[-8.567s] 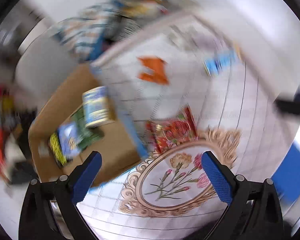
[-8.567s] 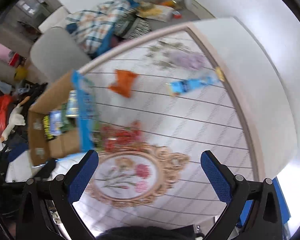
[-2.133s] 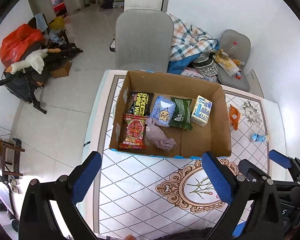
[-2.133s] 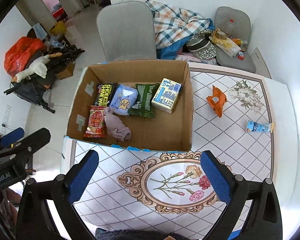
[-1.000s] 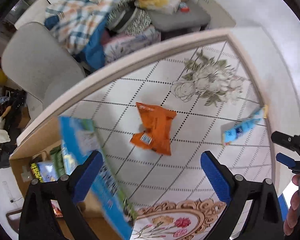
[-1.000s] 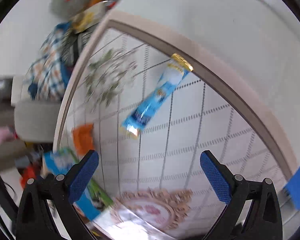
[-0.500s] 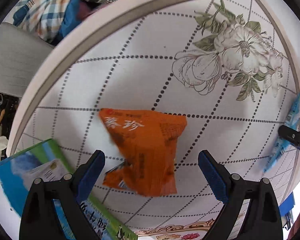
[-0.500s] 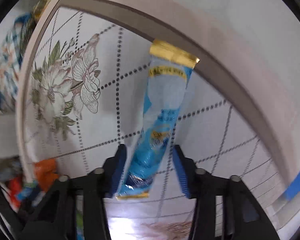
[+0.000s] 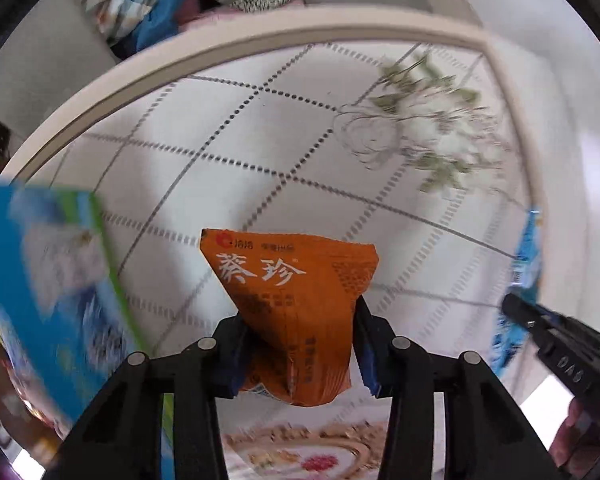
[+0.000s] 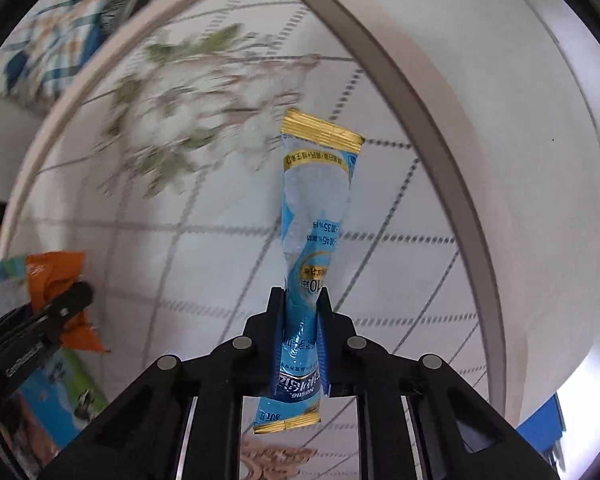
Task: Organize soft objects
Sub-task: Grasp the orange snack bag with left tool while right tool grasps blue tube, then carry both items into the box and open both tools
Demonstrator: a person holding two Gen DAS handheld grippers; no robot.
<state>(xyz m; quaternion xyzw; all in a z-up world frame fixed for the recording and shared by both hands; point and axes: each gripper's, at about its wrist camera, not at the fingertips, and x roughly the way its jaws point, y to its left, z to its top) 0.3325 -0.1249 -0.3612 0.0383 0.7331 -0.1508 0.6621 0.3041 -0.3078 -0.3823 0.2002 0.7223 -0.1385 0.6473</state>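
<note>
Both claws point down at the counter. Left claw (image 9: 298, 346): black w/ blue pads, jaws just closed, clamped on crinkled orange foil snack packet (image 9: 296, 304). Right claw (image 10: 302, 330): jaws just closed, pinching slim blue stick sachet w/ gold ends (image 10: 314, 216) near its lower end.

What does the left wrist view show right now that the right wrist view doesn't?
Only the left wrist view shows the left gripper head-on, jaws pressed on the lower part of the orange packet, its white printed characters readable. Only the right wrist view shows the right gripper clamped around the middle of the blue stick sachet, gold-sealed end pointing away. Both show the patterned table, its floral print, both packets and the other gripper at the frame edge.
</note>
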